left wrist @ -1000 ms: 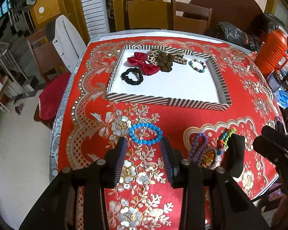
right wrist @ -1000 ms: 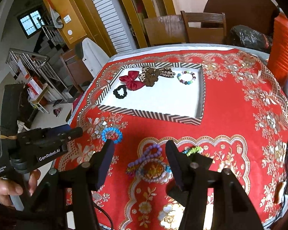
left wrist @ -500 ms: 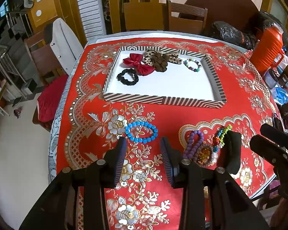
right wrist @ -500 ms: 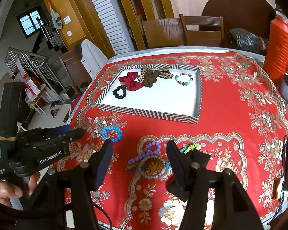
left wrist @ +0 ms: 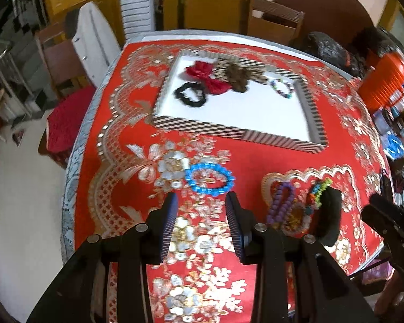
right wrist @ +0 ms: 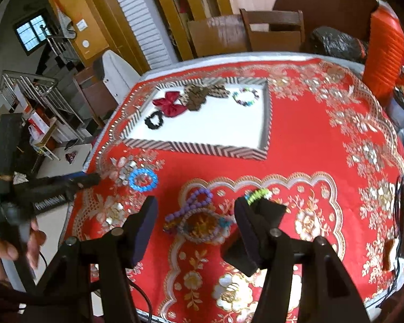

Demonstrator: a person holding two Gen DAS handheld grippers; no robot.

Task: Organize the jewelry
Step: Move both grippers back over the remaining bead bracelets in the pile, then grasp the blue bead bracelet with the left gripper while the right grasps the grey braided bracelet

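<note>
The left claw [left wrist: 201,206] is held open and empty just short of a blue bead bracelet [left wrist: 209,179] on the red table [left wrist: 256,161]; the right claw [right wrist: 195,210], spread wide, is poised over a heap of bracelets [right wrist: 199,222], nothing gripped.

1. Just ahead of the right gripper [right wrist: 195,211], the bracelet pile [right wrist: 199,222] is too blurred to separate single pieces.
2. The black holder [right wrist: 266,215] sits partly hidden behind its right finger.
3. The person's hand [right wrist: 2,253], far left, is cut by the edge.
</note>
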